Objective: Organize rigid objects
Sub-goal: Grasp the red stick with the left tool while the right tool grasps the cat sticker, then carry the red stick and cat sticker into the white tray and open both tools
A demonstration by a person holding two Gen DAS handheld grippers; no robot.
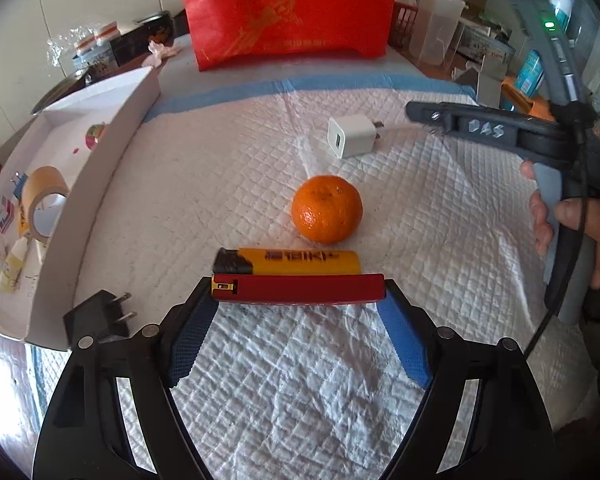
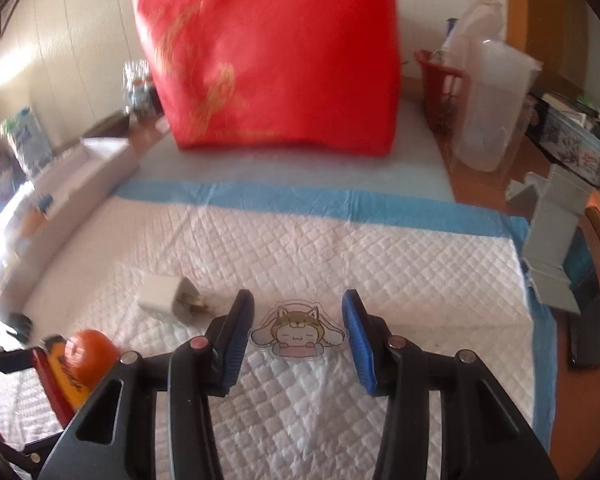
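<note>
A glossy red lighter (image 1: 298,289) is clamped lengthwise by the left hand-held gripper (image 1: 299,294); the right hand-held gripper (image 2: 298,318) is held apart around a clear cartoon charm (image 2: 298,334) on the quilted white pad (image 2: 340,248).

Location type: a lived-in home room. Evidence: a wooden table (image 2: 572,412) covered by a quilted pad (image 1: 260,184); behind the pad, a red gift bag (image 1: 288,8); right of the bag, a plastic jug (image 2: 492,108) and household clutter.

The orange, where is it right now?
In the left wrist view the orange sits mid-pad, just beyond the yellow lighter and nearer than the white charger.
</note>
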